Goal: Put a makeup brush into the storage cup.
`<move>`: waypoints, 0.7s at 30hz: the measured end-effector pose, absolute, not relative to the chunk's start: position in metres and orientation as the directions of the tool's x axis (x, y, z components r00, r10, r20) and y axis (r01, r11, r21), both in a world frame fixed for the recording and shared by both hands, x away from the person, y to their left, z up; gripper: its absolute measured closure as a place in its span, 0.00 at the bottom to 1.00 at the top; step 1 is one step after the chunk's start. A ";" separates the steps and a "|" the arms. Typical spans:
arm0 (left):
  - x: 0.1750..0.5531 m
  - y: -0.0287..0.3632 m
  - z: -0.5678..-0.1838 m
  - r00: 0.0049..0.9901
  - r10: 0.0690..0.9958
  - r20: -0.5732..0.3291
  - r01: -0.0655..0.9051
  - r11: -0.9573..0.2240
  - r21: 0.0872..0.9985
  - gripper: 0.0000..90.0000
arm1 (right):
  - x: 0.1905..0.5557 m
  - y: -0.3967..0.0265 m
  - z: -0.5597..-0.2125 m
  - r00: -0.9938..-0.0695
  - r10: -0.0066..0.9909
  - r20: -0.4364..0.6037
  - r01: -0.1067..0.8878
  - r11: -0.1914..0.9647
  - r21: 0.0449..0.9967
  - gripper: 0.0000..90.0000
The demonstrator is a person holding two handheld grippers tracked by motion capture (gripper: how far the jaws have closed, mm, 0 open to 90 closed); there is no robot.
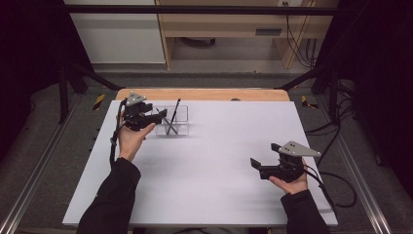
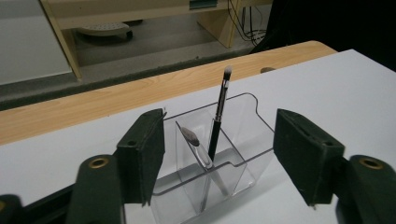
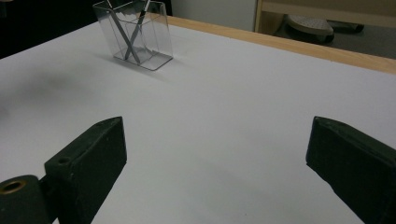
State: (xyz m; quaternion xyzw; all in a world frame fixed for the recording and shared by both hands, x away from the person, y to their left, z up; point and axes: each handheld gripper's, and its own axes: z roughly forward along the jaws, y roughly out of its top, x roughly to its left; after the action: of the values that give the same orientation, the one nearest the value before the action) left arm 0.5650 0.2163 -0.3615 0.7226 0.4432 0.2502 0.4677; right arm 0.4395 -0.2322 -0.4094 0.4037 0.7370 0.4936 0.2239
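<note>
High view: left gripper (image 1: 155, 115) at far left, jaws apart, gripping nothing, just beside the clear organiser (image 1: 171, 122) on the white table (image 1: 219, 161). Inside it, crossed: black brush (image 2: 218, 119) and clear-handled brush (image 2: 198, 151). Probably done with placing. Right gripper (image 1: 254, 164) near right, spread wide, idle, well apart. Nothing more loose in sight.
</note>
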 end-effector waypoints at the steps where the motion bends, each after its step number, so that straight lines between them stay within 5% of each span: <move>1: 0.563 0.218 -0.361 0.484 0.874 -0.050 0.402 -0.171 0.900 0.33 | 0.439 -0.232 -0.409 -0.574 0.816 0.067 0.370 0.185 0.910 0.06; 21: 0.512 0.246 -0.358 0.539 0.841 -0.050 0.322 -0.151 0.935 0.18 | 0.435 -0.232 -0.408 -0.586 0.808 0.065 0.352 0.181 0.918 0.06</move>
State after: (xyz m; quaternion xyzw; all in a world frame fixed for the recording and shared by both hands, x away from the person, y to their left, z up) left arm 0.5125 0.2461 -0.3578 0.7146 0.4068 0.2547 0.5089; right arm 0.4351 -0.2324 -0.4082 0.3948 0.7343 0.5035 0.2267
